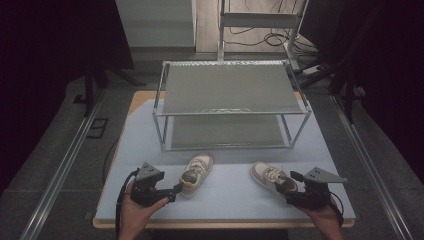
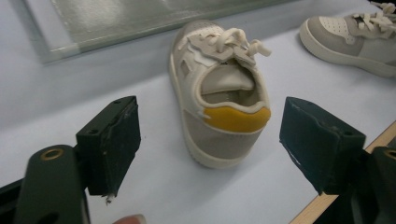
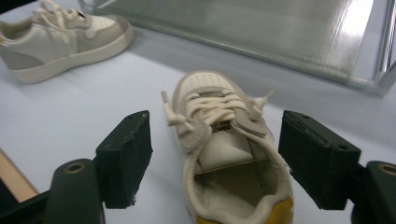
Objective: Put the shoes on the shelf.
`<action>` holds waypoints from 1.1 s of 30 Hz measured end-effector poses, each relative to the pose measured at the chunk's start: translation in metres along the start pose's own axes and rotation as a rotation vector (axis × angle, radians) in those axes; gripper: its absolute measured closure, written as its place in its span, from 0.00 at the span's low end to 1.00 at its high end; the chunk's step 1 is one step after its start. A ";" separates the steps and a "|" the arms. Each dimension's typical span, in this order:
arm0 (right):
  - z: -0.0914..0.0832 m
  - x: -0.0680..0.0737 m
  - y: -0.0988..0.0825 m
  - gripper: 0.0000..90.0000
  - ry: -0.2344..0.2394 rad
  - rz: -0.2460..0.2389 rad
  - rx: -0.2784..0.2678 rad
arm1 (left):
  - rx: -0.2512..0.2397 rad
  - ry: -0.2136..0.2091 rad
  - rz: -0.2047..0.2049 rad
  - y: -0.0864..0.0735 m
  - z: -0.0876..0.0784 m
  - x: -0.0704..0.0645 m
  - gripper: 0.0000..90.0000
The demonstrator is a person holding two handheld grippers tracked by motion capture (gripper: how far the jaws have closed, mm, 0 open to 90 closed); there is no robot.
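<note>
Two small cream and grey shoes with yellow heel tabs lie on the pale blue table mat (image 1: 225, 205). The left shoe (image 1: 196, 172) (image 2: 219, 93) points away, its heel toward my left gripper (image 1: 172, 192) (image 2: 215, 135). That gripper is open and the heel sits just ahead of its jaws. The right shoe (image 1: 270, 177) (image 3: 224, 140) lies with its heel end between the spread jaws of my right gripper (image 1: 291, 184) (image 3: 222, 154), which is open and not touching it. Each gripper view also shows the other shoe (image 2: 355, 32) (image 3: 60, 35) farther off.
A two-tier metal shelf rack (image 1: 230, 90) stands on the mat behind the shoes, its lower shelf (image 3: 261, 28) close to the toes. The table's wooden front edge (image 2: 336, 200) runs just under my hands. Cables and a frame lie on the floor beyond.
</note>
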State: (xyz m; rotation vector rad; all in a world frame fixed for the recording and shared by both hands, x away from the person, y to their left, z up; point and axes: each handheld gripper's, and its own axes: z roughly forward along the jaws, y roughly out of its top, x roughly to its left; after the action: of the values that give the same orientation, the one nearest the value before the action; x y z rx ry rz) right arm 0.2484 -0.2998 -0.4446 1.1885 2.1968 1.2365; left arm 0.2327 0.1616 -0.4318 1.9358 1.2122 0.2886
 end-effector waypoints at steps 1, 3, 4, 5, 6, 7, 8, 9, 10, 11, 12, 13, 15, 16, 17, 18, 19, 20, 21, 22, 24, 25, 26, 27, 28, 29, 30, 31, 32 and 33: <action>0.002 -0.001 0.000 0.27 -0.002 0.003 0.006 | 0.031 0.002 0.005 0.003 0.006 -0.003 0.20; 0.004 -0.002 0.000 0.27 -0.001 0.006 0.013 | 0.042 0.001 0.011 0.005 0.009 -0.004 0.19; 0.007 -0.002 0.000 0.25 -0.002 0.006 0.025 | 0.061 0.006 0.018 0.009 0.017 -0.007 0.18; 0.007 -0.002 0.000 0.25 -0.002 0.006 0.025 | 0.061 0.006 0.018 0.009 0.017 -0.007 0.17; 0.010 -0.003 0.000 0.24 -0.010 0.004 0.041 | 0.076 0.017 0.026 0.014 0.025 -0.010 0.17; 0.011 -0.004 0.000 0.24 -0.016 0.007 0.045 | 0.083 0.025 0.029 0.016 0.029 -0.012 0.17; 0.012 -0.005 0.000 0.23 -0.022 0.007 0.048 | 0.093 0.030 0.034 0.019 0.033 -0.015 0.16; 0.012 -0.006 -0.001 0.23 -0.022 0.012 0.053 | 0.101 0.033 0.038 0.020 0.038 -0.017 0.16; 0.012 -0.008 -0.001 0.22 -0.018 0.017 0.060 | 0.112 0.034 0.039 0.022 0.043 -0.019 0.16; 0.013 -0.009 -0.001 0.21 -0.017 0.017 0.071 | 0.122 0.033 0.043 0.023 0.047 -0.021 0.16; 0.014 -0.010 -0.002 0.21 -0.017 0.019 0.081 | 0.130 0.034 0.048 0.024 0.050 -0.022 0.16; 0.016 -0.011 -0.002 0.20 -0.017 0.019 0.088 | 0.138 0.039 0.051 0.025 0.054 -0.024 0.16; 0.020 -0.011 -0.003 0.20 -0.014 0.021 0.099 | 0.141 0.047 0.051 0.026 0.057 -0.025 0.16; 0.020 -0.011 -0.003 0.20 -0.014 0.021 0.099 | 0.144 0.053 0.046 0.027 0.060 -0.025 0.16; 0.022 -0.011 -0.003 0.20 -0.013 0.020 0.107 | 0.149 0.057 0.046 0.027 0.062 -0.025 0.16; 0.025 -0.011 -0.004 0.20 -0.011 0.019 0.117 | 0.155 0.061 0.040 0.028 0.065 -0.026 0.16; 0.031 -0.011 -0.005 0.20 -0.008 0.014 0.138 | 0.166 0.065 0.046 0.028 0.067 -0.025 0.16; 0.031 -0.011 -0.005 0.20 -0.008 0.014 0.138 | 0.175 0.069 0.045 0.027 0.070 -0.024 0.16; 0.037 -0.011 -0.006 0.20 -0.003 0.009 0.155 | 0.194 0.076 0.041 0.025 0.076 -0.023 0.16; 0.041 -0.011 -0.006 0.20 0.000 0.010 0.165 | 0.202 0.078 0.039 0.025 0.079 -0.022 0.16; 0.044 -0.011 -0.007 0.20 0.000 0.008 0.173 | 0.211 0.080 0.037 0.024 0.082 -0.022 0.16; 0.050 -0.012 -0.007 0.21 0.001 0.005 0.190 | 0.221 0.080 0.036 0.023 0.086 -0.021 0.16; 0.050 -0.012 -0.007 0.21 0.001 0.005 0.190 | 0.221 0.080 0.036 0.023 0.086 -0.021 0.16; 0.053 -0.011 -0.008 0.23 0.011 0.005 0.194 | 0.228 0.085 0.035 0.022 0.088 -0.021 0.16; 0.054 -0.011 -0.008 0.23 0.008 -0.001 0.196 | 0.232 0.085 0.041 0.022 0.091 -0.021 0.17; 0.055 -0.011 -0.008 0.24 0.005 -0.004 0.195 | 0.235 0.089 0.042 0.022 0.093 -0.021 0.17; 0.054 -0.011 -0.008 0.26 0.012 -0.010 0.201 | 0.236 0.101 0.049 0.022 0.095 -0.021 0.22; 0.054 -0.011 -0.008 0.26 0.012 -0.010 0.201 | 0.233 0.101 0.043 0.022 0.097 -0.021 0.22; 0.054 -0.011 -0.008 0.26 0.010 -0.011 0.203 | 0.230 0.109 0.054 0.021 0.099 -0.021 0.23; 0.054 -0.011 -0.007 0.27 0.012 -0.014 0.204 | 0.227 0.111 0.057 0.021 0.098 -0.021 0.23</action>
State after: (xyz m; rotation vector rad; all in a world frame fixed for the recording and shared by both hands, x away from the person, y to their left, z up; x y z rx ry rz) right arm 0.2858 -0.2821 -0.4817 1.2406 2.3817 1.0357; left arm 0.2911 0.0888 -0.4748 2.1772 1.3103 0.3027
